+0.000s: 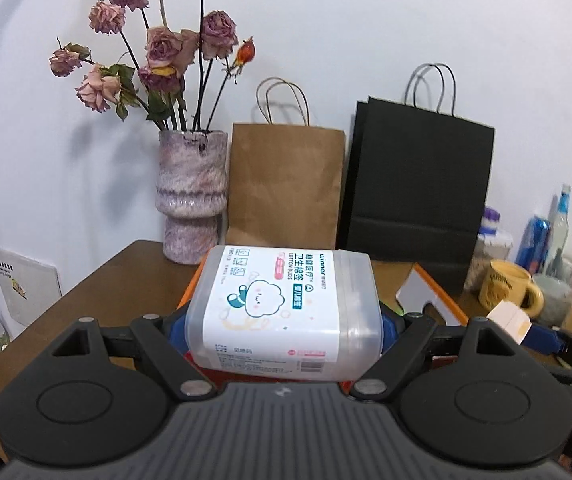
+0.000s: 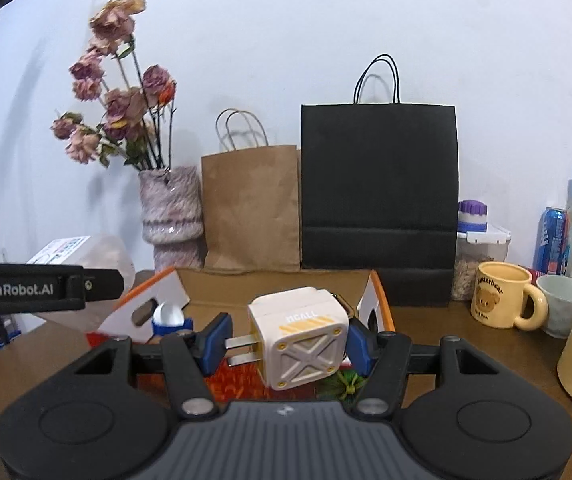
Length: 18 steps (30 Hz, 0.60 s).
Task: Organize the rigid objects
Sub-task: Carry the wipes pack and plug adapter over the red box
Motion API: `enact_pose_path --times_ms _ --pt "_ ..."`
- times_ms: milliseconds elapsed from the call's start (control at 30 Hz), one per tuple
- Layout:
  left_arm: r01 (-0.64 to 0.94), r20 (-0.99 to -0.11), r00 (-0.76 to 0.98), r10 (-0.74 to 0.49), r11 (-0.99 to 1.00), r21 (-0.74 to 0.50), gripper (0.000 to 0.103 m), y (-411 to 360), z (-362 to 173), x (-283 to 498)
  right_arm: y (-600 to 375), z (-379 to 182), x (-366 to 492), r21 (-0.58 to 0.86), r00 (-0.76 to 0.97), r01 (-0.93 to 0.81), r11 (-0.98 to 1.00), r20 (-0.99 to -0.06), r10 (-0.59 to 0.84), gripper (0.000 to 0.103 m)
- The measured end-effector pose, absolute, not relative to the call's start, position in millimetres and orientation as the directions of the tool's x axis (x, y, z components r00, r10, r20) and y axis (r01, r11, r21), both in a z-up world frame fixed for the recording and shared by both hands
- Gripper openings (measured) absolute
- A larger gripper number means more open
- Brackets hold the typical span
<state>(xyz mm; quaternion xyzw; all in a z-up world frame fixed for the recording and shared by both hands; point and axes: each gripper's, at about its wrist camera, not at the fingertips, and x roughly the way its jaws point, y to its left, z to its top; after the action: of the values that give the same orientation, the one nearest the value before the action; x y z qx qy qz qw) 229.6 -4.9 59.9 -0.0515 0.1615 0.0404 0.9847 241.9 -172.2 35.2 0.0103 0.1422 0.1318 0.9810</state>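
— What did we hold over the cardboard box?
— Our left gripper clenched the cotton buds box; our right gripper grasped the white charger plug.

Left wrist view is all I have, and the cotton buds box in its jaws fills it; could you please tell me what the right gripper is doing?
Observer: The right gripper is shut on a white cube charger.
Operator: Thank you. Which way is its plug facing?
Observer: Its two metal prongs point sideways, toward the left-hand one of the jaws.
Operator: Understood. Is anything else close by that I cannot see?
Observer: Yes, a blue item with a round white cap shows beside the left flap of the open cardboard box, apparently just inside it.
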Motion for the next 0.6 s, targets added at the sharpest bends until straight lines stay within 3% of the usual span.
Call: enact_pose_path --times_ms 167,600 --pt "-0.123 -0.303 0.949 0.084 0.986 -0.110 0.084 -3 66 252 -168 39 265 0.060 0.935 -0.229 0.972 -0.263 0.237 0.059" --pt "-0.175 -0.350 0.928 0.127 0.978 -0.110 0.084 6 50 325 -164 26 334 0.060 0.929 -0.212 0.975 -0.297 0.220 0.059"
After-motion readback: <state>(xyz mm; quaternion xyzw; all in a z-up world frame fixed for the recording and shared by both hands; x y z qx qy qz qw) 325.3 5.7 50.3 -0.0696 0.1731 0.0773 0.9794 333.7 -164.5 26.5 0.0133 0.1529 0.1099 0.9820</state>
